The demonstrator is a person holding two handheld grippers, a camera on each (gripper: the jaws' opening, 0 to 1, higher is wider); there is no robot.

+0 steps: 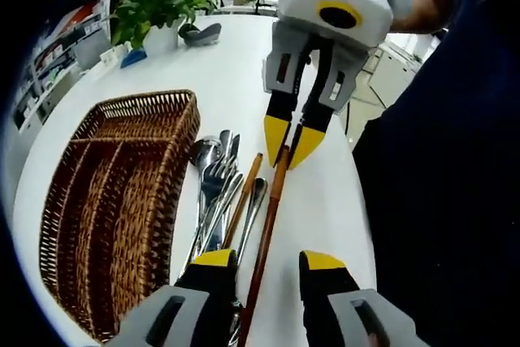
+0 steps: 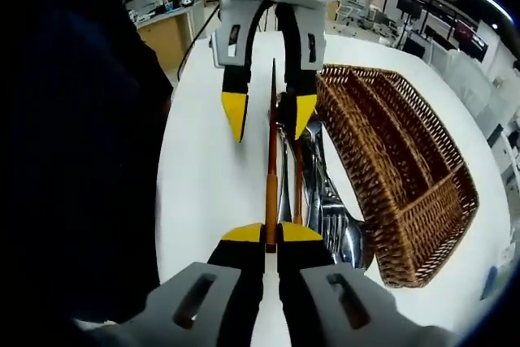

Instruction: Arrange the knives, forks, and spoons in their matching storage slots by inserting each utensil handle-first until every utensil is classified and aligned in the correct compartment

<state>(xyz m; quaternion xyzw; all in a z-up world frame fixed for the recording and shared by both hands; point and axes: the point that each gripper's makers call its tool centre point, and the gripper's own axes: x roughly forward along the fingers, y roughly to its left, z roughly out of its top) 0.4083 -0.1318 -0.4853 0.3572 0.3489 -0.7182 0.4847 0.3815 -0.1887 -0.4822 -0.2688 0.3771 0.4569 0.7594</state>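
Note:
A long wooden-handled utensil (image 2: 271, 160) hangs above the white table with my right gripper (image 2: 271, 233) shut on one end. That gripper comes in from the top of the left gripper view, where the right gripper (image 1: 291, 140) pinches the utensil (image 1: 268, 225). The shaft runs on between the jaws of my left gripper (image 1: 269, 260), which stands open around it. From the right gripper view the left gripper (image 2: 269, 113) shows its jaws apart on either side of the shaft. A pile of metal forks and spoons (image 1: 215, 188) lies beside a wicker divided basket (image 1: 122, 201).
A second wooden-handled piece (image 1: 244, 201) lies in the pile. The wicker basket (image 2: 406, 144) has long compartments. A potted plant (image 1: 158, 6) and a grey object (image 1: 203, 34) stand at the table's far end. A person in dark clothes (image 1: 455, 168) stands at the table edge.

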